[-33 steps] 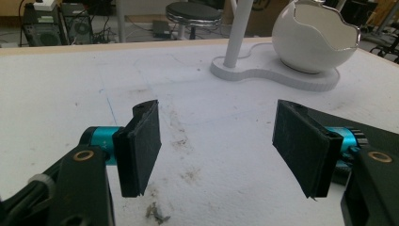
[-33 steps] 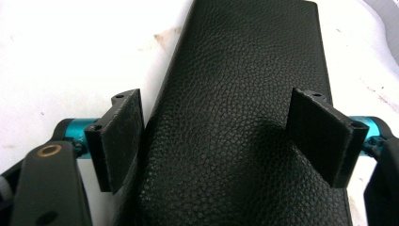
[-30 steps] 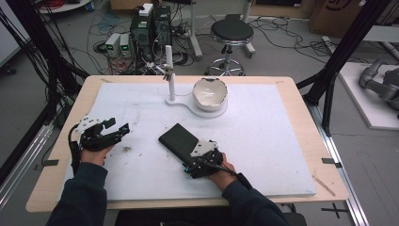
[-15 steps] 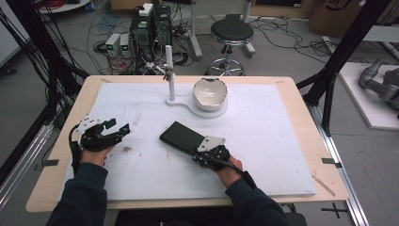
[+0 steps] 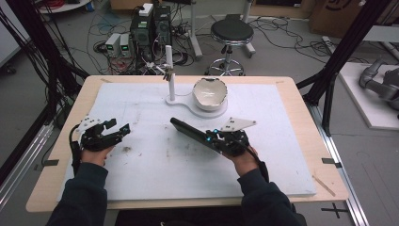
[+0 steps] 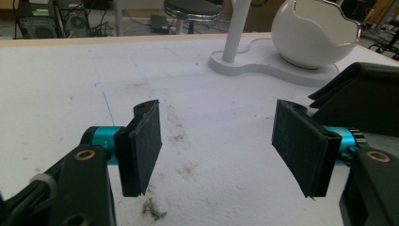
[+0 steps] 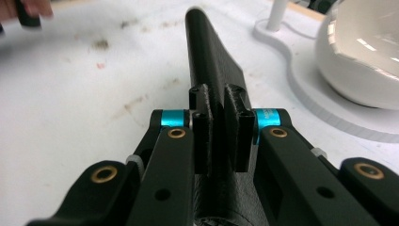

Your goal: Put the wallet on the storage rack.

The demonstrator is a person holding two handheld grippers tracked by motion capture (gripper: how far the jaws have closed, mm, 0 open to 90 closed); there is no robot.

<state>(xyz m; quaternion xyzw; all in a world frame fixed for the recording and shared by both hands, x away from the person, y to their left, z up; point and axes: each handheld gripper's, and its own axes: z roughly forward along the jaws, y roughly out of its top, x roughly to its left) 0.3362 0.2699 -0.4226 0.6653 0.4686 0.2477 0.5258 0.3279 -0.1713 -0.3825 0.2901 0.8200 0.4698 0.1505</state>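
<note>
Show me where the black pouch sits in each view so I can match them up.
High view: pouch, centre, tilted, in the right claw.
Left gripper view: pouch at the right edge.
Right gripper view: pouch runs up the middle, pinched at its near end.
Shared landmark: white bowl.

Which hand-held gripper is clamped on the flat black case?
The right hand-held gripper: its jaws pinch the edge of the flat black case, lifting it. The left hand-held gripper has its jaws apart with nothing between them.
</note>
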